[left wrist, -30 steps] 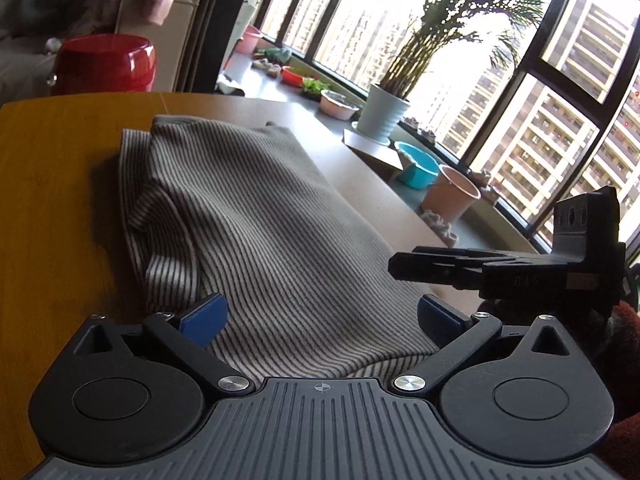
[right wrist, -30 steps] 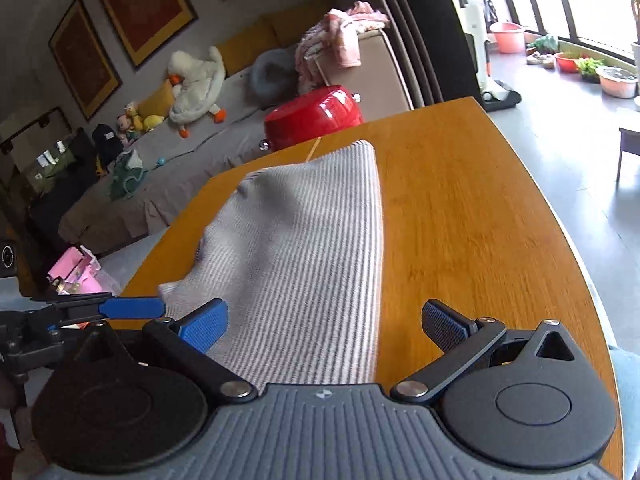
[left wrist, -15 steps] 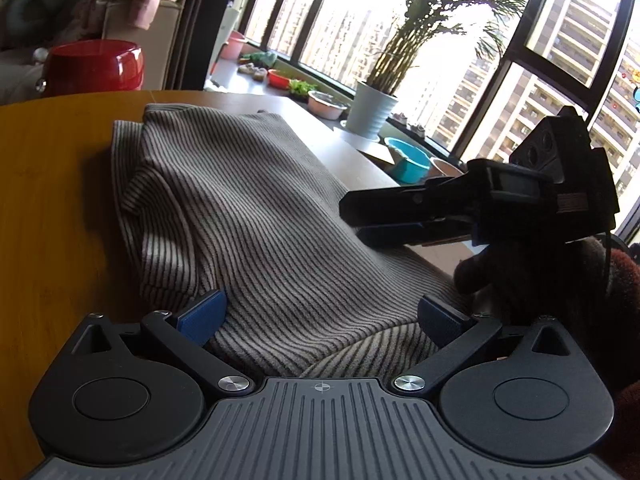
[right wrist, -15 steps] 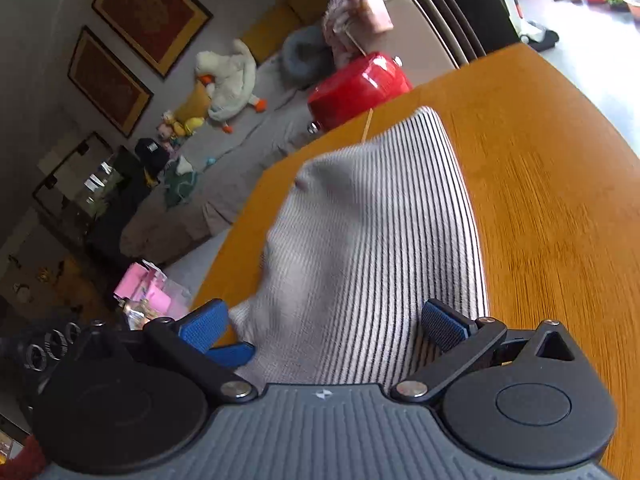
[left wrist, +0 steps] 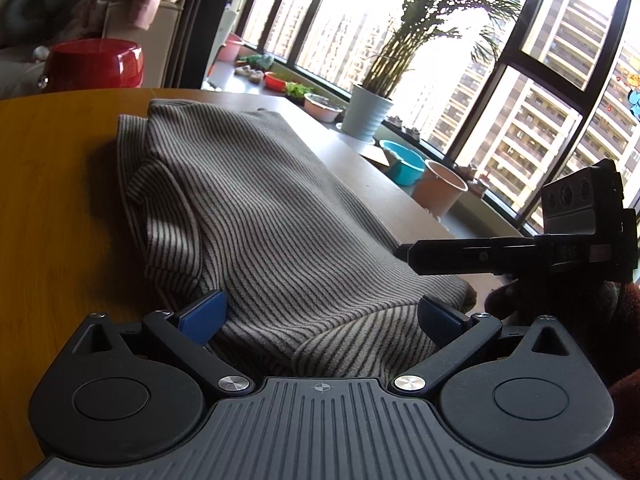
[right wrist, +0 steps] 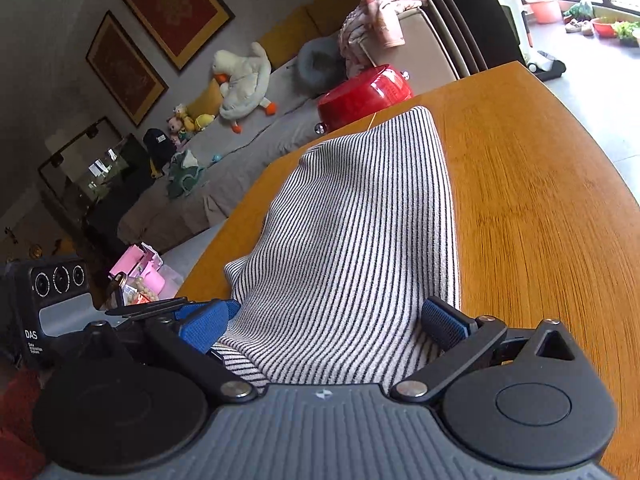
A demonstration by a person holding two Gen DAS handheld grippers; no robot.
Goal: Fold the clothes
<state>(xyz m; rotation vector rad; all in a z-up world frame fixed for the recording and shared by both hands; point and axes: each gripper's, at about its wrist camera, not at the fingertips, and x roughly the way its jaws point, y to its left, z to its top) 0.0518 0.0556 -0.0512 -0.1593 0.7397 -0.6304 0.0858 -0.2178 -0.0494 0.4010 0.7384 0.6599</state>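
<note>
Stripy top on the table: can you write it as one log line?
striped top: folded on wooden table | left hand-held gripper: open over near hem | right hand-held gripper: open over hem

Grey-black striped garment [left wrist: 280, 216]; orange-brown wooden table [right wrist: 532, 200]; blue-padded tongs [left wrist: 320, 316].

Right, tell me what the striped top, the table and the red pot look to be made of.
Striped top: looks like soft ribbed knit, matte; it drapes and creases loosely, fine dark and pale stripes.
Table: looks like wood or wood veneer, orange-brown with visible grain and a smooth, faintly shiny surface.
Red pot: glossy and hard, with bright highlights; possibly enamelled metal or plastic, cannot tell which.
</note>
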